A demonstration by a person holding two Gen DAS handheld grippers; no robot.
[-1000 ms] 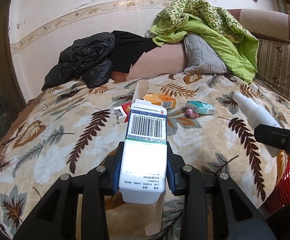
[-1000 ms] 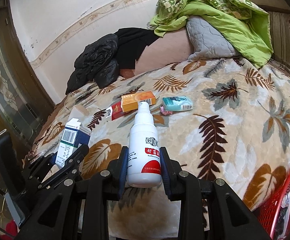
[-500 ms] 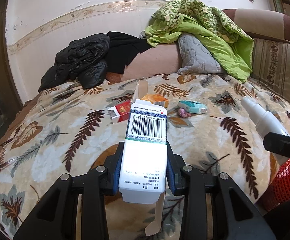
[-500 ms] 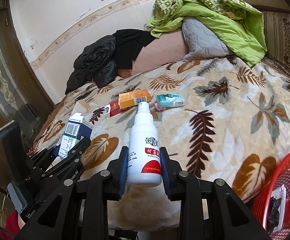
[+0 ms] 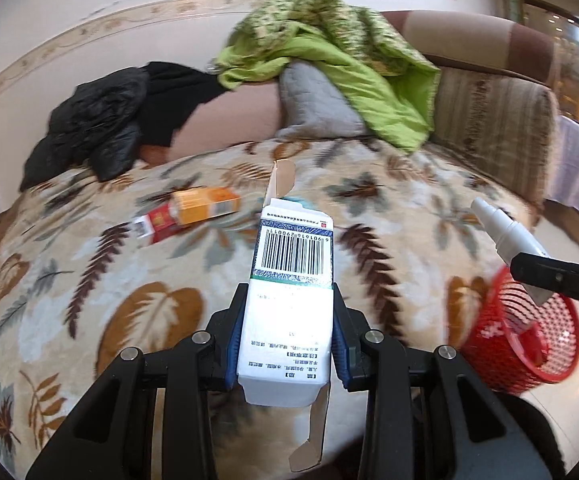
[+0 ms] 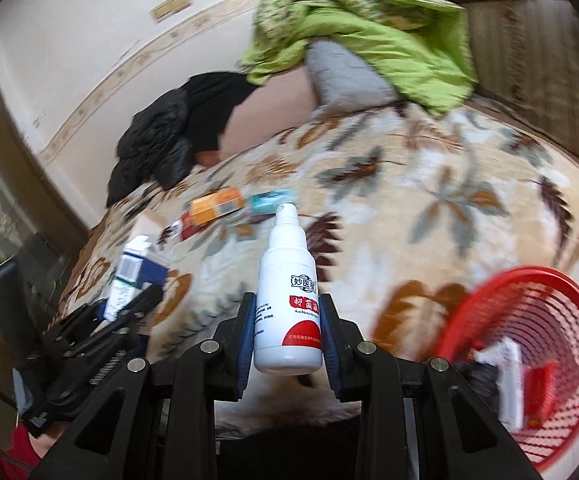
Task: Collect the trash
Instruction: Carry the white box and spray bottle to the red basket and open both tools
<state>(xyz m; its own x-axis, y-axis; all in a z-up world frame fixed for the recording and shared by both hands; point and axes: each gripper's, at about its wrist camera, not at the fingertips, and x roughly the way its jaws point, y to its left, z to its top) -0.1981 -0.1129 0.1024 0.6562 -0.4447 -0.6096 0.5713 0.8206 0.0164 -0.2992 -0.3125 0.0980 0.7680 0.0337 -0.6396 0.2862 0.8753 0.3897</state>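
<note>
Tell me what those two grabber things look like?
Both are black plastic. The left gripper and the right gripper each have two chunky fingers with blue pads on the inside and round silver bolts on top. Seen from the side, the left one shows a metal spring. No sleeve or cable shows clearly.

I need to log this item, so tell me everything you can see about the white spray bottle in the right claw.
The spray bottle is white, plastic by its look, with a narrow pump nozzle on top and no cap visible. Its label carries a boxed logo, a red band of Chinese characters and a red half-disc below. It is held upright in the right claw, the blue pads pressing on both sides of its lower body. It hangs over the leaf-patterned bedspread, with the red basket lower right.
</note>
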